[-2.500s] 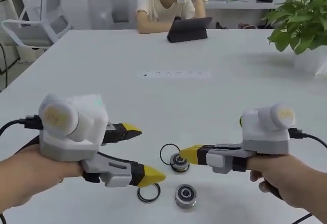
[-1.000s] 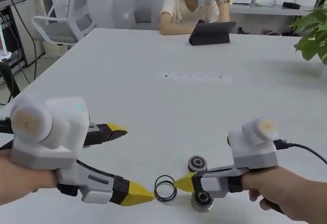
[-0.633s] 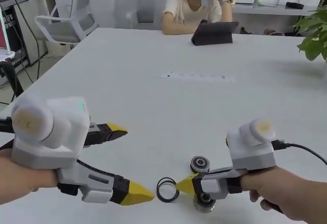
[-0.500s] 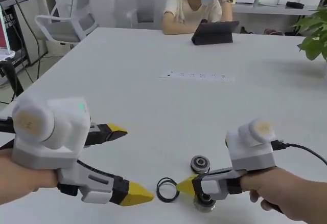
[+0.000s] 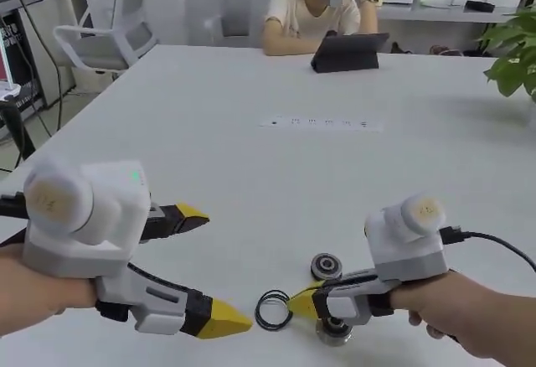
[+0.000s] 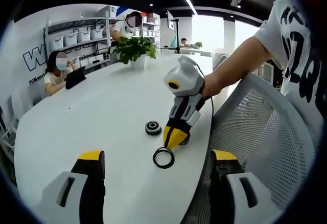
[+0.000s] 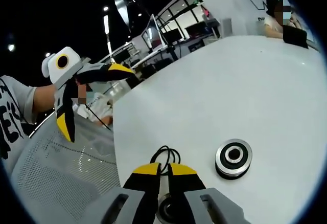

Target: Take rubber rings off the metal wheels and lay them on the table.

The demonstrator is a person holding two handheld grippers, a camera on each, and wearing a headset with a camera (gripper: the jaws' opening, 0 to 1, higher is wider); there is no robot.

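Lower centre of the head view: 2 thin black rubber rings (image 5: 273, 310) lie overlapping, flat on the white table (image 5: 251, 157). The right gripper (image 5: 300, 302) is right at them, its yellow tips pressed together and touching the near edge of the loops. In the right gripper view the rings fan out just above those tips. I cannot tell whether a bit of rubber is nipped between them.

Lower left, the left gripper (image 5: 214, 266) hangs with its jaws spread wide, nothing between them, pointed toward the rings. 1 small round metal wheel (image 5: 327, 266) stands free just above the right gripper's tips. A 2nd metal wheel (image 5: 334, 331) peeks out from under that gripper, at the bottom edge. I can't make out whether either wheel carries a ring.

Now the risks.
- If rubber is caught in those closed tips, pulling away would likely drag the rings along instead of leaving them.
- The left gripper view puts the rings near the table's edge, beside a mesh chair, so a careless sweep could flick them off.
- The 2nd wheel sits so close under the right gripper that a dip of the hand could knock it rolling.
- Nothing braces either wheel, so peeling with 1 gripper alone would probably just skid the wheel.
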